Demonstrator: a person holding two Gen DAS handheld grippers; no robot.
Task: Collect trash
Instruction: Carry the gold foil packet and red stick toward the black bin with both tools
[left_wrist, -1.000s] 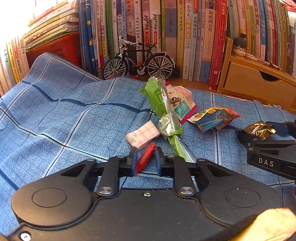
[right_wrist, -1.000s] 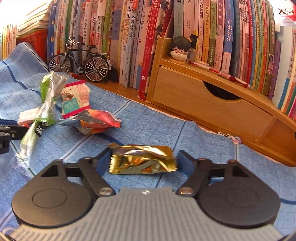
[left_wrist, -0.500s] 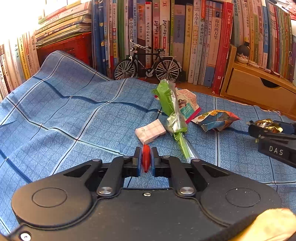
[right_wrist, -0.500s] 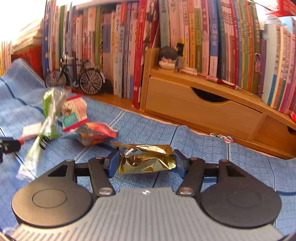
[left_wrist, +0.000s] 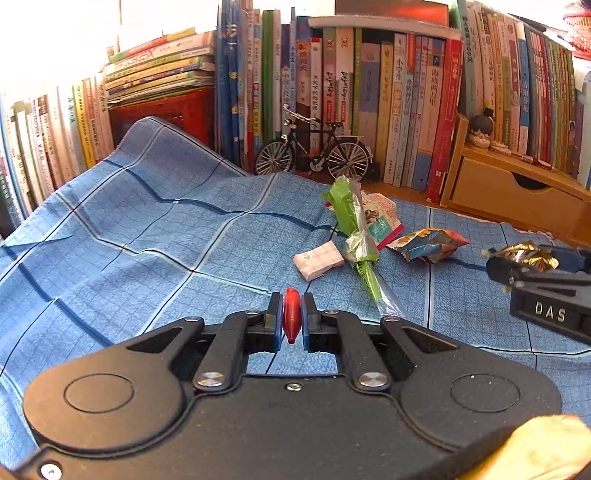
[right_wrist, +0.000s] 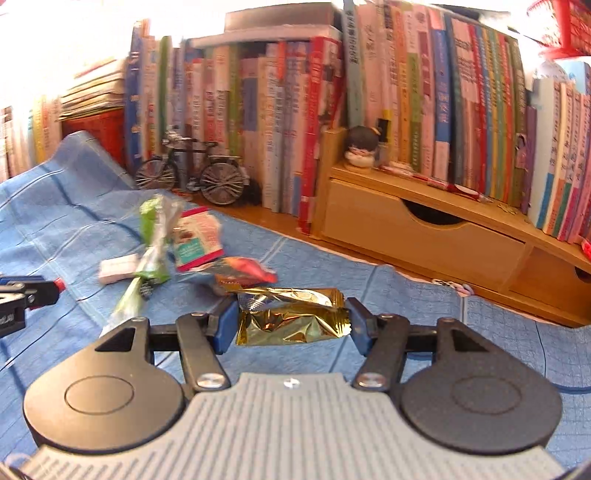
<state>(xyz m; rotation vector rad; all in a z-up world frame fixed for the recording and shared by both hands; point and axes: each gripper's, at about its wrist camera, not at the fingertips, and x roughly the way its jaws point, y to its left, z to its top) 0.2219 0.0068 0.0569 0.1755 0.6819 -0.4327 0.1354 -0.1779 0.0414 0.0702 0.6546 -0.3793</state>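
Note:
My left gripper (left_wrist: 291, 317) is shut on a small red scrap of wrapper (left_wrist: 291, 318), held above the blue checked cloth (left_wrist: 147, 236). My right gripper (right_wrist: 291, 321) is shut on a crumpled gold foil wrapper (right_wrist: 291, 317), lifted off the cloth; it shows at the right of the left wrist view, right gripper (left_wrist: 532, 266). On the cloth lie a green and clear plastic wrapper (left_wrist: 354, 229), a pink and teal packet (left_wrist: 380, 221), an orange and blue snack bag (left_wrist: 430, 243) and a small pale pink checked packet (left_wrist: 318, 260).
Rows of upright books (left_wrist: 369, 103) line the back, with a model bicycle (left_wrist: 314, 155) in front of them. A wooden drawer stand (right_wrist: 424, 232) with a small figurine (right_wrist: 364, 151) stands at the right. The cloth rises in a fold at the back left.
Both grippers rose and drew back from the litter. The red scrap turned upright between the left jaws as they shut tighter. The right jaws squeezed the gold wrapper narrower and lifted it off the cloth.

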